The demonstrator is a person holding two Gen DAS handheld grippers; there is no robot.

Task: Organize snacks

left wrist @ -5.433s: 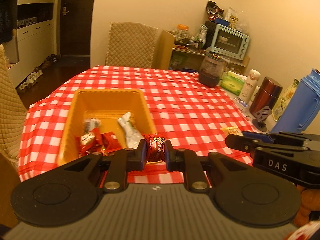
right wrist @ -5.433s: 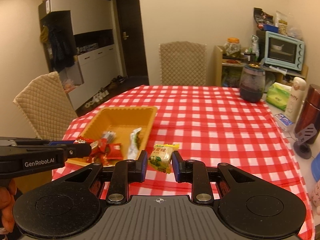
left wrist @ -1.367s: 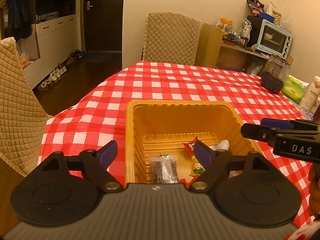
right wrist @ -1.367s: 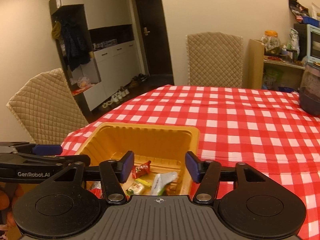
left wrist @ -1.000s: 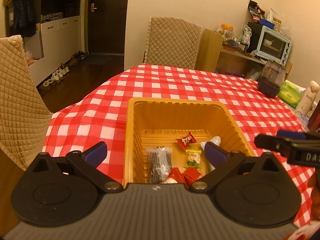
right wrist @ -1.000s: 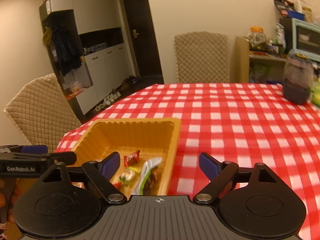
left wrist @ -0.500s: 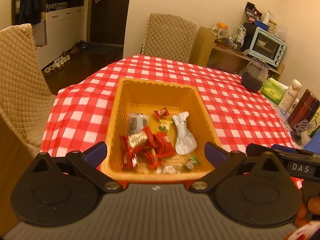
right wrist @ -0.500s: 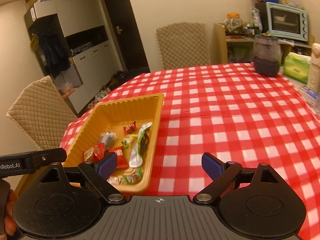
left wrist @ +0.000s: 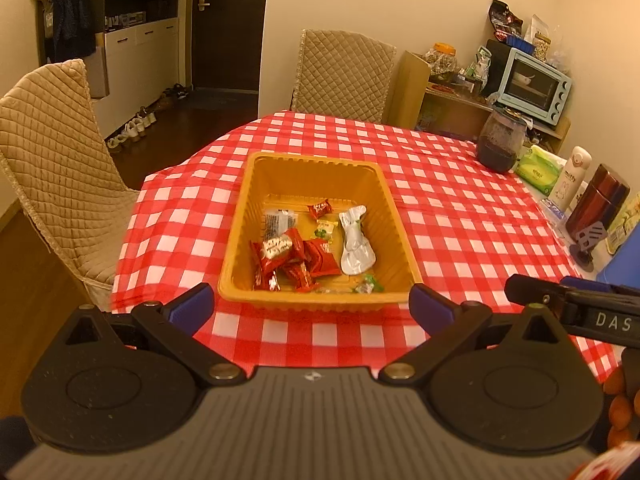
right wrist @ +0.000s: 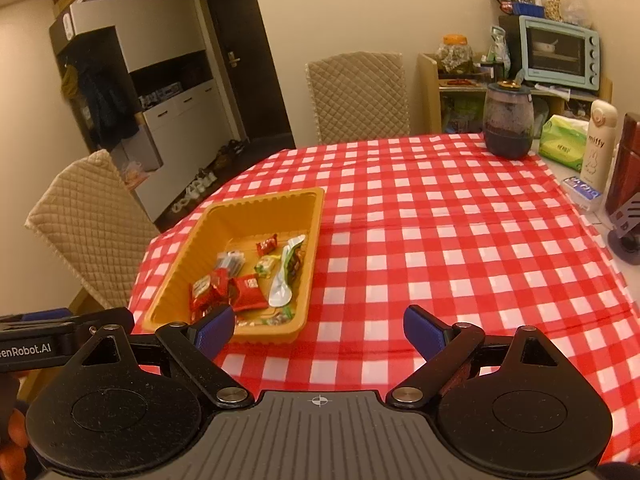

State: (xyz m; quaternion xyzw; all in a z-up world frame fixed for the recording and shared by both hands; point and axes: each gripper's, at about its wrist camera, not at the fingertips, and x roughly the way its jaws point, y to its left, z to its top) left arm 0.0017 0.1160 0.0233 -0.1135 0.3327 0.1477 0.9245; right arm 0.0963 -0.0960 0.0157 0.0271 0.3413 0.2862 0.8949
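Observation:
An orange tray (left wrist: 316, 164) (right wrist: 256, 202) sits on the red checked tablecloth (left wrist: 460, 216) (right wrist: 440, 240) near the table's left front. It holds several wrapped snacks: red packets (left wrist: 296, 256) (right wrist: 248, 286), a silver pouch (left wrist: 356, 244) (right wrist: 282, 280), a small yellow-green candy (left wrist: 325, 229) (right wrist: 266, 265) and a clear dark packet (left wrist: 277, 222). My left gripper (left wrist: 312, 306) is open and empty, held back just in front of the tray. My right gripper (right wrist: 318, 330) is open and empty, to the right of the tray's near corner. Each gripper shows at the edge of the other's view.
Quilted chairs stand at the left (left wrist: 52, 160) and behind the table (left wrist: 344, 76). At the table's right edge are a dark jar (right wrist: 508, 120), a green tissue pack (right wrist: 564, 140), a white bottle (right wrist: 598, 140), a brown flask (left wrist: 596, 204) and a blue jug (left wrist: 624, 264). A toaster oven (right wrist: 560, 52) is on a shelf.
Both grippers let go of their snacks into the tray, opened wide, and have pulled back and up from it. The tray now shows whole in both views.

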